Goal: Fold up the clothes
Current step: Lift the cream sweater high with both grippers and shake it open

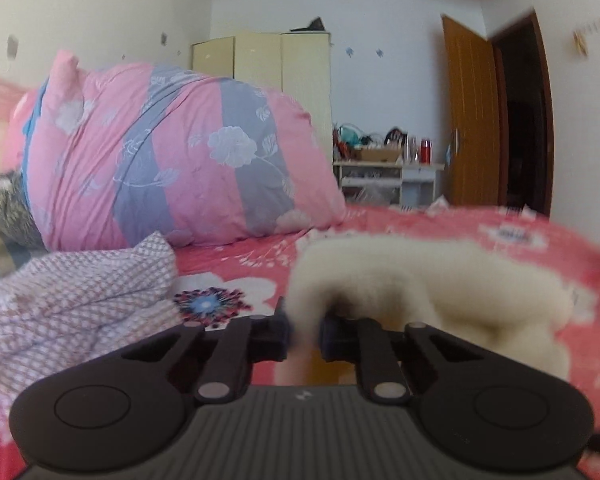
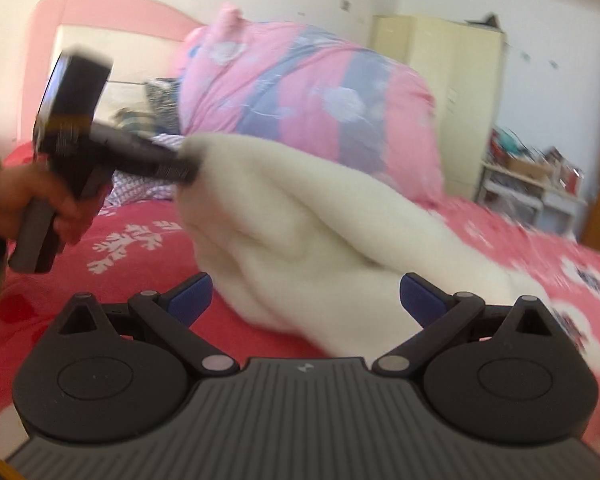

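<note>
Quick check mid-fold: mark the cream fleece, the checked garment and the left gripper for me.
cream fleece (image 2: 300, 216): right wrist view, bunched middle.
checked garment (image 1: 72, 292): left wrist view, crumpled middle.
left gripper (image 1: 303, 334): left wrist view, between its fingertips.

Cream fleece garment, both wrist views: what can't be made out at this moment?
- Garment type: the cream fleece is bunched and motion-blurred in both views; sleeves, collar or hem can't be told.
- Grip point: in the left wrist view the fleece covers the left claw tips.
- Lower fleece edge: right wrist view, hidden behind the open right claw body.
- Checked cloth: left wrist view, cut off by the left edge.
- Shelf clutter: too small.
</note>
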A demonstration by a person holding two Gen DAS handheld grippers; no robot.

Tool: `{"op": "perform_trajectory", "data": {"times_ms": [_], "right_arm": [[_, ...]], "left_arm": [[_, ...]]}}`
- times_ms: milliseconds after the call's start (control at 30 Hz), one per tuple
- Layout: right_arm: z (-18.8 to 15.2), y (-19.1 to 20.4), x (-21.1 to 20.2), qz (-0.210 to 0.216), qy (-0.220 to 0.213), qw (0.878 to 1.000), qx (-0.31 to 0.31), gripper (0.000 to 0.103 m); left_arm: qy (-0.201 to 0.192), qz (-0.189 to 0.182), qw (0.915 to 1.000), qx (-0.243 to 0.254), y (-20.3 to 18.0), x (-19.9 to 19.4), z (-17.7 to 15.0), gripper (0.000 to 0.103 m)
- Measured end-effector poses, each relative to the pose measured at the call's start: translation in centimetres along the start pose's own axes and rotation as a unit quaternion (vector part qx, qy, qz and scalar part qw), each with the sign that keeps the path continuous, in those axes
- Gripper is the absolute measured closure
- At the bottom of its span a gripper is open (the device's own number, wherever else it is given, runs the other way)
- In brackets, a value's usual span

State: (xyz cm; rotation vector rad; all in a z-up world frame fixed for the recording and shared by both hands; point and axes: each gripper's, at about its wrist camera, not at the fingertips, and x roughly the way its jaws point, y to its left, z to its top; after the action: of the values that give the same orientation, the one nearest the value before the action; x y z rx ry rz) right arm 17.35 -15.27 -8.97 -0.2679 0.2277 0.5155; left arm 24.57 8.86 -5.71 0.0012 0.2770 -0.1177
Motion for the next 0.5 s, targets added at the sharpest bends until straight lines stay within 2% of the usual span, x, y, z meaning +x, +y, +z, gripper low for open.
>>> {"op": "perform_trajectory", "data": {"times_ms": [133, 233, 300, 400, 467, 500], "right_arm": [[1.5, 0.4, 3.0, 0.007, -0.020, 1.000, -0.009, 0.004], [2.3, 0.9, 4.4, 0.004, -0.041, 0.999, -0.011, 0.005], [2.6, 1.5, 5.0, 0.004, -0.053, 0.998, -0.014, 0.005], [2.0, 2.7, 6.9, -0.020, -0.034, 0.998, -0.047, 0.008], [1.1, 2.6, 7.9, -0.046, -0.008, 0.997, -0.054, 0.021], [0.6, 2.3, 8.3, -0.060, 0.003, 0.997, -0.052, 0.023]], "left_arm": [[-0.017, -0.042, 0.9954, -0.084, 1.1, -0.4, 3.0, 0.092], [-0.027, -0.076, 0.9907, -0.109, 1.0, -0.9, 5.2, 0.092], [-0.032, -0.094, 0.9894, -0.107, 0.5, -1.2, 6.1, 0.092], [-0.038, -0.102, 0.9900, -0.089, -0.6, -1.6, 6.7, 0.092], [-0.042, -0.100, 0.9913, -0.074, -1.4, -1.8, 6.9, 0.092], [-0.044, -0.099, 0.9919, -0.068, -1.8, -1.9, 7.0, 0.092]]}}
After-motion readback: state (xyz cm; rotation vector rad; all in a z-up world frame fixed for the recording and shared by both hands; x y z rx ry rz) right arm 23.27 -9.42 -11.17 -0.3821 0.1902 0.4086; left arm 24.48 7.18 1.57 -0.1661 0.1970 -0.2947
